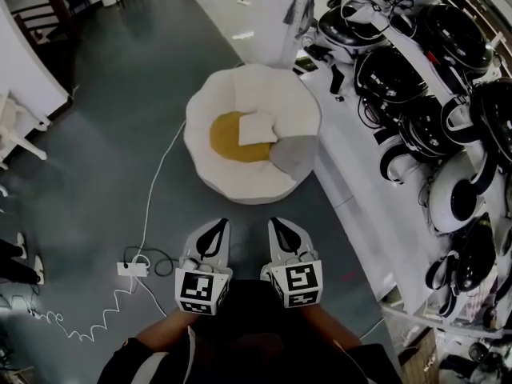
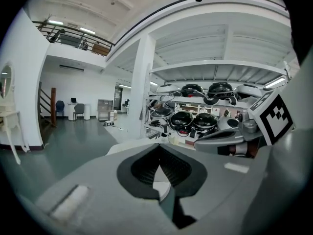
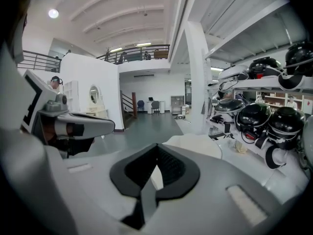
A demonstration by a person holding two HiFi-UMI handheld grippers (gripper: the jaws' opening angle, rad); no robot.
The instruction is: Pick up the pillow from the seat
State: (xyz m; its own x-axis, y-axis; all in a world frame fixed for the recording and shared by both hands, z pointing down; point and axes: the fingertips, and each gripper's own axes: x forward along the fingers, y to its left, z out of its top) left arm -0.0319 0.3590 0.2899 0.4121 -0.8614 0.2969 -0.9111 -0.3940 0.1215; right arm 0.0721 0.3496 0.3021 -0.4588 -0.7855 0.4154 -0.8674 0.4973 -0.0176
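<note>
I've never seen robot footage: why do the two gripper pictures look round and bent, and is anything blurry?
Left gripper view: the wide-angle lens bows the ceiling beam and blackens the corners; the close left gripper looks soft. Right gripper view: same bending, one bright ceiling lamp. Head view: sharper, dim floor, pale seat stands out.

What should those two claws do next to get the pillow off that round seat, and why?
Probably move both forward toward the seat. The left gripper and right gripper are shut, empty and well short of the white pillow lying on it.
</note>
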